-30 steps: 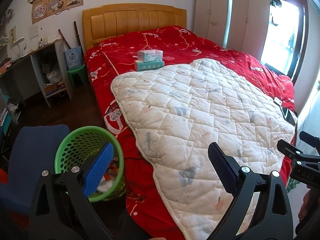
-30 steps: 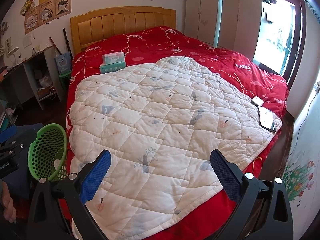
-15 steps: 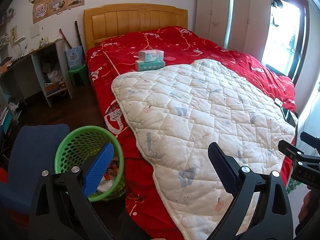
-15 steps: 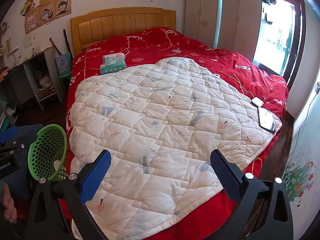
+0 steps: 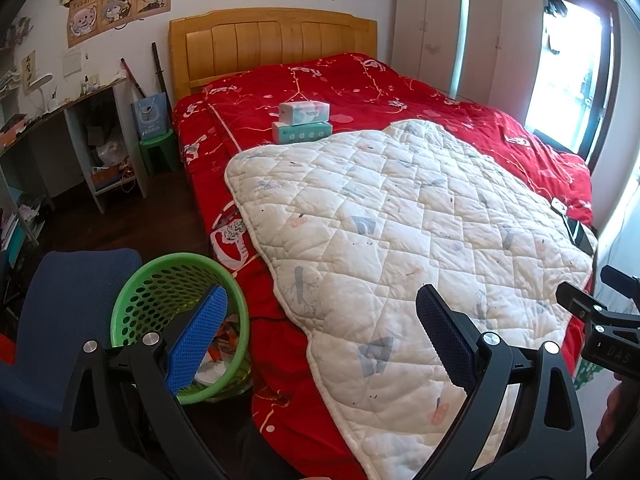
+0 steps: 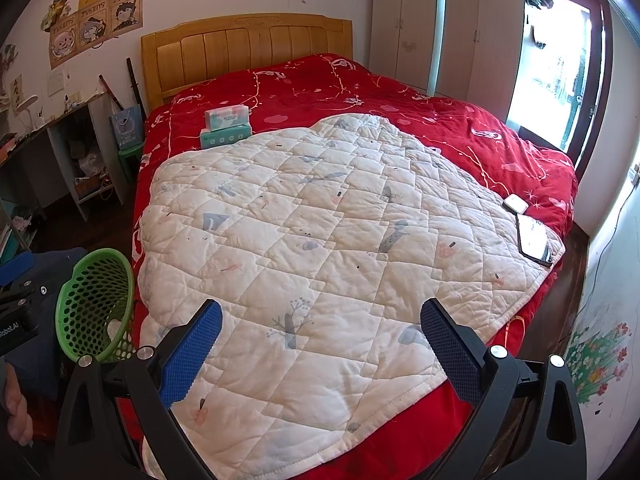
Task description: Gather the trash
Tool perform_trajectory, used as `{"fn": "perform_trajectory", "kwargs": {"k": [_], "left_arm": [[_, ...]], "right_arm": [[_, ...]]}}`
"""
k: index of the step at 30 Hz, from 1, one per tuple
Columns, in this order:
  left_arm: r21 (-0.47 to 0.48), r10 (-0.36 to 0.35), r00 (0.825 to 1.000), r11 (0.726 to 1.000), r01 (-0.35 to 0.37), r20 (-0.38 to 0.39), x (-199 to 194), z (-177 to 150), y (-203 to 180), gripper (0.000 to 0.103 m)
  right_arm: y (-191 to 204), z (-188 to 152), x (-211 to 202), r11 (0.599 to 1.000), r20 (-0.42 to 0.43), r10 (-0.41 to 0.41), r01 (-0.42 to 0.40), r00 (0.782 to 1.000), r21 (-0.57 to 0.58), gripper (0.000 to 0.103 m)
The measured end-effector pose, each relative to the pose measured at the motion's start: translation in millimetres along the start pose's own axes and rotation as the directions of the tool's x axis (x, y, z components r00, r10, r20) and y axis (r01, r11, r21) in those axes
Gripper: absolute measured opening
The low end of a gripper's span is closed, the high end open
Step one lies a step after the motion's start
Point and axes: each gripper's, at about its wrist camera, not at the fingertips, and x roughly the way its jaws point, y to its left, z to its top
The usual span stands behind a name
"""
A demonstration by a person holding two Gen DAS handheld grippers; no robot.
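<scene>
Both my tools, left tool [image 5: 318, 334] and right tool [image 6: 320, 350], hover released above the quilt [image 6: 340, 240]; trash [image 5: 218, 354] sits in the green basket [image 5: 132, 308]. I scan carefully for leftovers.

The left gripper [image 5: 316, 332] hangs with its jaws spread wide and nothing between them, over the near left edge of a red bed [image 5: 400, 92]. Its left blue pad [image 5: 196, 344] overlaps a green perforated basket [image 5: 132, 308] on the floor with scraps of trash inside, beside a blue chair [image 5: 60, 300]. A white quilt [image 5: 400, 220] covers the bed's near part, and two tissue packs [image 5: 303, 122] are stacked just beyond its far edge.
</scene>
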Motion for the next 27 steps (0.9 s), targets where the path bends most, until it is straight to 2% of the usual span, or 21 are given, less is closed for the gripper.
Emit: {"fn": "perform_trajectory", "kwargs": {"k": [27], "left_arm": [[-0.014,0.029,1.000,0.999,-0.029,0.004,2.4,1.4,0.5,0.094]], "right_arm": [[-0.3,2.2,4.5,1.000,-0.003,0.001,-0.001,1.000,-0.006,0.096]]}}
